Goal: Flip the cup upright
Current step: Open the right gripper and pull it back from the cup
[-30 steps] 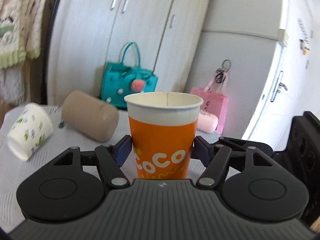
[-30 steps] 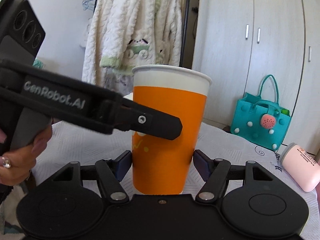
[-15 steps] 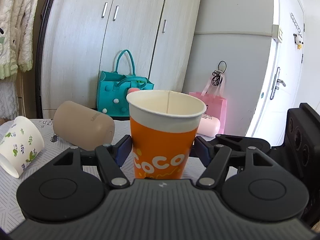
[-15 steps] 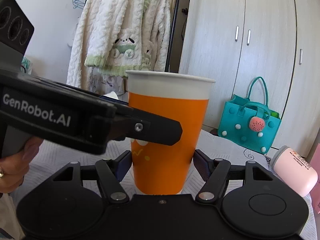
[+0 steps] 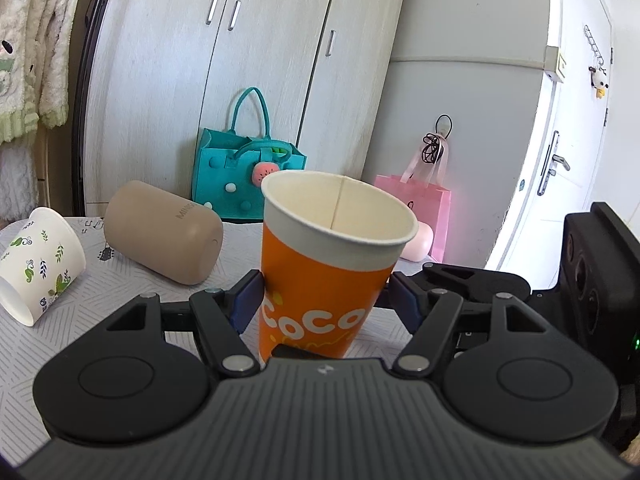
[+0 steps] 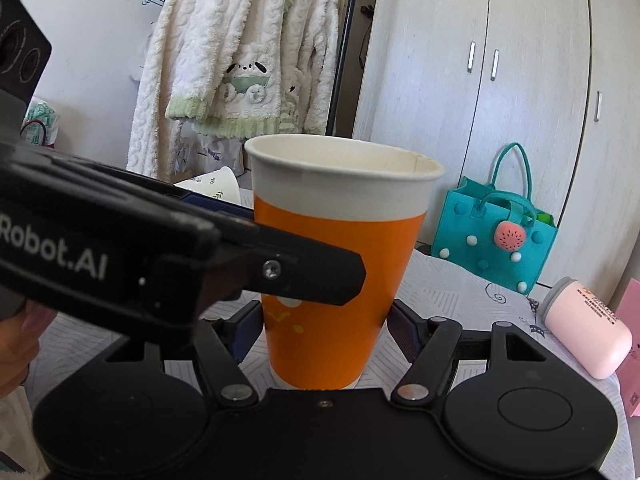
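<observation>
The tabletop (image 5: 100,280), covered in a pale cloth with a fine line pattern, carried everything in view. Behind it stood a grey wardrobe (image 5: 248,80), and a fluffy white robe (image 6: 240,60) hung beside that on the wall.

On the floor against the wardrobe sat a teal handbag (image 5: 236,176) with white dots, and further along a pink gift bag (image 5: 424,204).

The orange paper cup (image 5: 324,276) stood upright near the middle of the tabletop, mouth up, its white rim band above the orange body; in the left wrist view it leaned slightly, which may be the lens. The left hand-held gripper (image 5: 326,300) was closed on the cup, its blue pads (image 5: 248,300) pressed against both sides of the lower wall. The right hand-held gripper (image 6: 326,332) straddled the same cup from another side; its pads (image 6: 404,332) sat right at the cup's flanks, but whether they actually touched it I could not tell. In the right wrist view one finger of the left tool crossed in front of the cup.

A beige tumbler (image 5: 164,232) lay on its side to the left of the cup, well apart from it. Further left a white leaf-print cup (image 5: 36,260) lay tipped over, mouth toward the table edge. A small pink bottle (image 6: 584,332) lay on its side near the far corner.
</observation>
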`<state>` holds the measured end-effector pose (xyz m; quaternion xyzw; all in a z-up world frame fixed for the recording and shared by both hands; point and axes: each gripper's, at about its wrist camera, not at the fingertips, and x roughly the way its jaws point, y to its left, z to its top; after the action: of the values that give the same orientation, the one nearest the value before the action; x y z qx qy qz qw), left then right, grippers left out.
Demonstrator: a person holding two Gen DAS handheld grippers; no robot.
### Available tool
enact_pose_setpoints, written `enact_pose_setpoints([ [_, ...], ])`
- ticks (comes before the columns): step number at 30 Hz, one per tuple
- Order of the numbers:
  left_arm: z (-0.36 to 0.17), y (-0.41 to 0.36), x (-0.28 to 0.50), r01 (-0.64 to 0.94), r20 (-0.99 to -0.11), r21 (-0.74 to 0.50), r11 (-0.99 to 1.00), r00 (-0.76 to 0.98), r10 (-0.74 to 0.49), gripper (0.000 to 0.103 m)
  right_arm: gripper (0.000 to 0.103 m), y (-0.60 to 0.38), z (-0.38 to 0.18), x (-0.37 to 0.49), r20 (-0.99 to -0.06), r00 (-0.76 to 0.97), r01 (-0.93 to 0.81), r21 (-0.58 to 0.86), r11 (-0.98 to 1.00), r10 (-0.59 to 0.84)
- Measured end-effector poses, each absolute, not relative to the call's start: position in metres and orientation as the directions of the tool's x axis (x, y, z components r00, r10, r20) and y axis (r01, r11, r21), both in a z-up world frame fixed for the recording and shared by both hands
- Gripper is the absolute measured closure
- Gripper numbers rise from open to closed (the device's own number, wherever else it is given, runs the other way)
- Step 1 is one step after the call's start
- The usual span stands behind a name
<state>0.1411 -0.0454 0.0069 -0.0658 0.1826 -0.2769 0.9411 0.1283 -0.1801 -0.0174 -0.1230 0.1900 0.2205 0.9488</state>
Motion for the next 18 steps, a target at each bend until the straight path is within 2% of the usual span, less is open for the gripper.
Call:
enact_pose_setpoints([
  [3,0.007,-0.043,0.141,0.492,-0.303,-0.228,0.840,0.784,-0.542,0.032,0.022,-0.178,-0.017,0.125,-0.400,0.838,-0.469,-0.179,0.865,0.371],
  [15,0.007,-0.025,0.124,0.424,-0.313,-0.283,0.861,0.807,-0.500,0.028,0.020,-0.186,-0.008,0.105,-0.372,0.866,-0.415,-0.163,0.895,0.334],
  [18,0.012,-0.020,0.118,0.388,-0.336,-0.297,0.872,0.813,-0.476,0.023,0.020,-0.190,-0.004,0.094,-0.362,0.874,-0.402,-0.163,0.901,0.325],
])
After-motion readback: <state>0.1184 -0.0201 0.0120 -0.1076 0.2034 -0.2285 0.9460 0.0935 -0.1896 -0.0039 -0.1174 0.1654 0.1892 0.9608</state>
